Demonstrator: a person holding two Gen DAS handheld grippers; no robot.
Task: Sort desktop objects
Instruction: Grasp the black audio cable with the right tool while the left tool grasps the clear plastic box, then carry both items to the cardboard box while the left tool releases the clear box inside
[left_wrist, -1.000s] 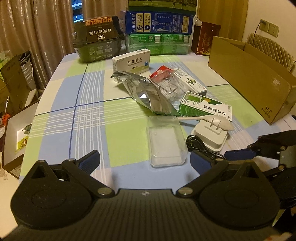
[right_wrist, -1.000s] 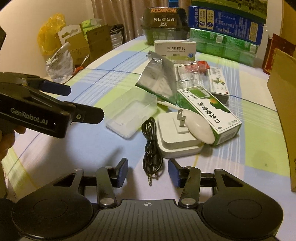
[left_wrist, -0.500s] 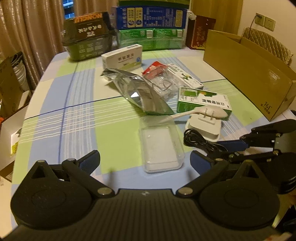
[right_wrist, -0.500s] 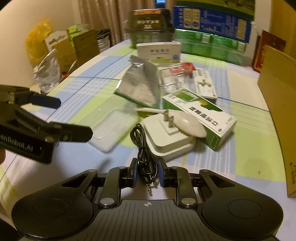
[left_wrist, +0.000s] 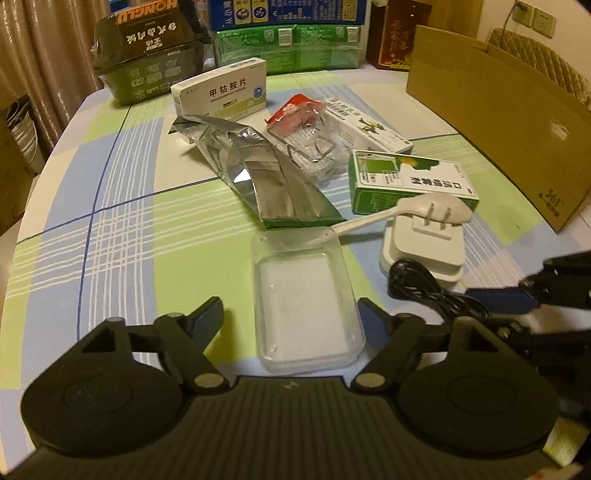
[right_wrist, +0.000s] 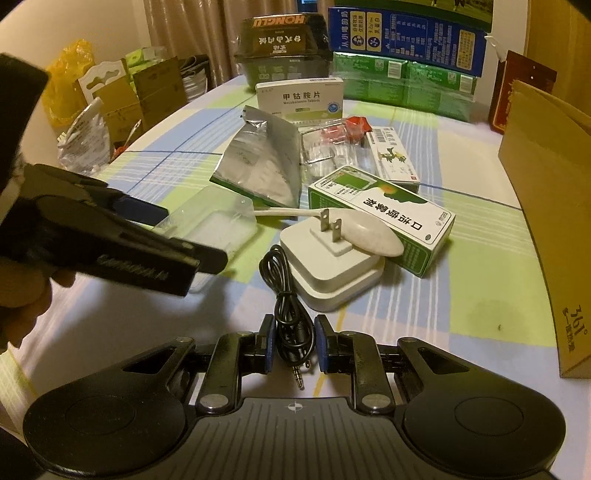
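Black cable (right_wrist: 287, 314): lying at six o'clock of the charger (right_wrist: 332, 273).
Right gripper (right_wrist: 293, 349): clamping the cable.
Left gripper (left_wrist: 291, 319): closing around the plastic tray (left_wrist: 303, 295), not pressing it.

spoon (left_wrist: 424, 208) on charger (left_wrist: 424, 247), tray (left_wrist: 303, 295) left

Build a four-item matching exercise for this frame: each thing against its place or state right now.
Things:
1. black audio cable
2. clear plastic tray
3. white spoon
4. silver foil pouch

Places or states:
A. lies across the white plug adapter
B. pinched in the right tool
C. between the jaws of the left tool
D. flat on the cloth beyond the tray

Pairs: 1-B, 2-C, 3-A, 4-D
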